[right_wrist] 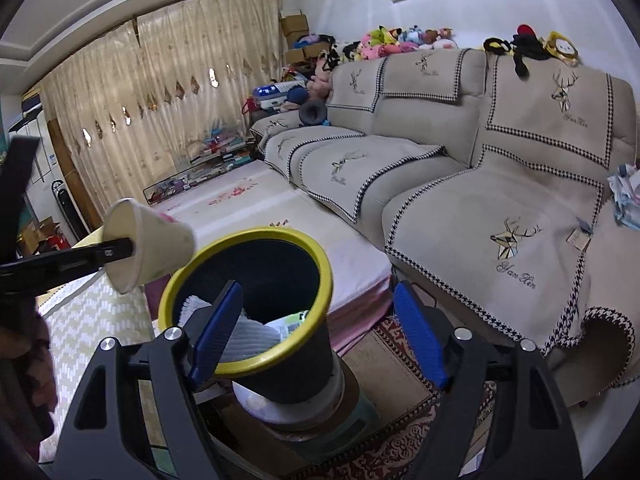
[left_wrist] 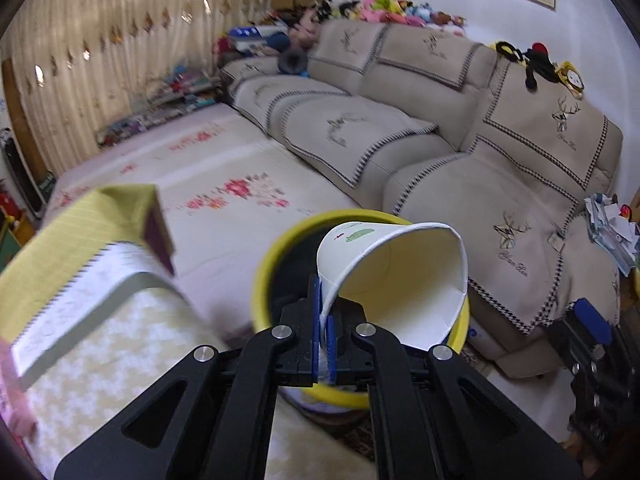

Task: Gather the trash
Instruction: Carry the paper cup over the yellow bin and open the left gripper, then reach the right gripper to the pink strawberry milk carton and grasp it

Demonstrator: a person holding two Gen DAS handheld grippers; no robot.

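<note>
My left gripper is shut on the rim of a white paper cup, held tilted on its side above the black bin with a yellow rim. In the right wrist view the same cup hangs at the left, just left of the bin, pinched by the left gripper. The bin holds white crumpled paper and other trash. My right gripper is open and empty, its blue pads standing either side of the bin's near rim.
A beige sofa with deer-pattern covers fills the right. A low table with a yellow-white cloth stands at left. A floral mat covers the floor. A patterned rug lies under the bin. Papers lie at far right.
</note>
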